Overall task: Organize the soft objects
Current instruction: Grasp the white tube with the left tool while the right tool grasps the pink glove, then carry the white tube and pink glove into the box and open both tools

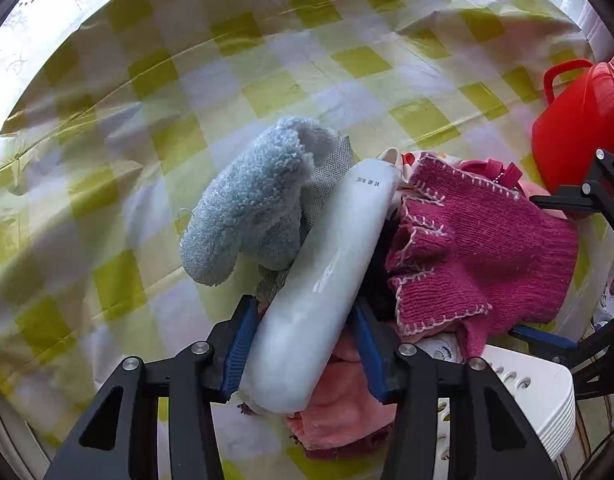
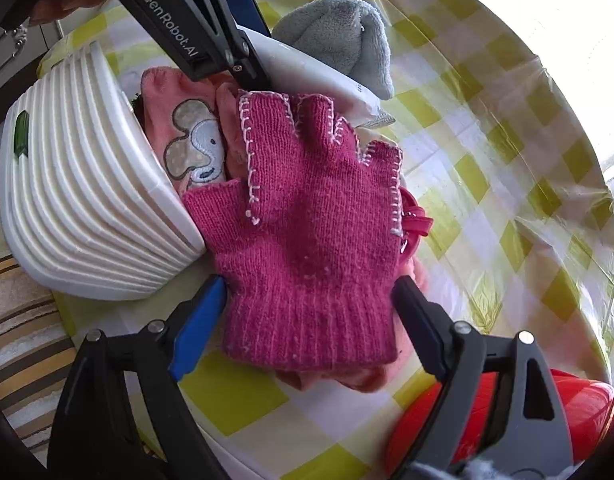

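Note:
A white squeezable tube (image 1: 327,264) lies slanted across the pile of soft things, and my left gripper (image 1: 303,306) is shut on its lower half, blue pads (image 1: 239,344) against both sides. Under and beside it are a fluffy blue-grey sock (image 1: 255,204) and a grey herringbone cloth (image 1: 331,176). A magenta knitted fingerless glove (image 2: 307,208) lies flat on pink cloths. My right gripper (image 2: 309,284) stands open, its fingers either side of the glove's cuff. A pink cloth with an elephant patch (image 2: 195,140) lies partly in the white ribbed basket (image 2: 87,184).
The round table wears a yellow-green checked cloth (image 1: 267,88) under clear plastic. A red plastic container with a handle (image 1: 579,120) stands close to the pile, right beside my right gripper's finger (image 2: 423,320). The basket rim (image 1: 547,392) sits near the table's edge.

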{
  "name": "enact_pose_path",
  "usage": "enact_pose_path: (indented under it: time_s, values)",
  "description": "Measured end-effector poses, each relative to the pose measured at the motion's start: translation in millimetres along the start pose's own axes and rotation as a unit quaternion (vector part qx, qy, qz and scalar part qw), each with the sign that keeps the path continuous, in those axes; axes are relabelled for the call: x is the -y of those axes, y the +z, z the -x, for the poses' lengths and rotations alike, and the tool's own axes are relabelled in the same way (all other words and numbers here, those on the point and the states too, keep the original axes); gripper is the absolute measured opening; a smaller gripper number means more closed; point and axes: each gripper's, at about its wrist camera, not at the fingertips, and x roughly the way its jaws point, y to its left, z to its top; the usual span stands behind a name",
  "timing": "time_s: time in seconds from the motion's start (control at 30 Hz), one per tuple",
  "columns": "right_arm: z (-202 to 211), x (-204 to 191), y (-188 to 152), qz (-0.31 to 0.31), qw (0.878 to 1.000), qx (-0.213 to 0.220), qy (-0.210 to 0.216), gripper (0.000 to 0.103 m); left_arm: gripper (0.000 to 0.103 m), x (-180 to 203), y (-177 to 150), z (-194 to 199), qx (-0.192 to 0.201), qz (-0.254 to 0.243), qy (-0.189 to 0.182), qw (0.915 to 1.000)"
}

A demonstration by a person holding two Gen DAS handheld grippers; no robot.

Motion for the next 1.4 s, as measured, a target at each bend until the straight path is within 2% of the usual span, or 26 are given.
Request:
enact_pose_path:
  time_s: [0.13,0.3,0.4,0.5,0.73,0.9,1.0,1.13,1.27,1.4]
  values:
    - [-3.4,8.7,7.5,-0.015,1.0,0.014,0.012,0.073,0.042,2.5,2.5,-5.7,0.002,-0.008,-0.011,0.9999]
    - [1.6,23.1,11.2,-0.056,0.998,0.031,0.023,0.033,0.036,4.7,2.6,-0.7,0.013,-0.006,-0.02,0.9997]
    - [5.1,28.1,10.4,-0.076,0.996,0.039,0.034,0.022,0.036,3.8,0.0,8.7,0.032,0.007,-0.023,0.9992]
    - [9.4,26.8,8.1,-0.085,0.995,0.05,0.029,0.016,0.035,3.4,-4.1,18.8,0.053,0.026,-0.029,0.9978]
    - [36.6,26.8,1.0,-0.123,0.988,0.09,0.013,0.015,0.035,4.1,-13.3,40.2,0.107,0.057,-0.022,0.9924]
    - [62.9,27.0,-7.0,-0.156,0.98,0.12,-0.013,0.015,0.035,6.6,-24.8,64.5,0.157,0.086,-0.02,0.9837]
    - [78.7,25.5,-12.9,-0.176,0.974,0.138,-0.031,0.015,0.035,11.0,-34.0,80.7,0.19,0.104,-0.01,0.9761]
    - [101.3,20.6,-23.9,-0.207,0.963,0.162,-0.061,0.015,0.035,20.0,-49.1,102.8,0.234,0.13,-0.017,0.9635]
    - [125.6,13.9,-38.9,-0.238,0.951,0.184,-0.077,0.015,0.035,38.6,-68.6,126.0,0.273,0.141,-0.045,0.9506]
    - [148.3,2.5,-58.2,-0.26,0.942,0.197,-0.083,0.015,0.035,61.6,-87.0,143.3,0.297,0.143,-0.072,0.9415]
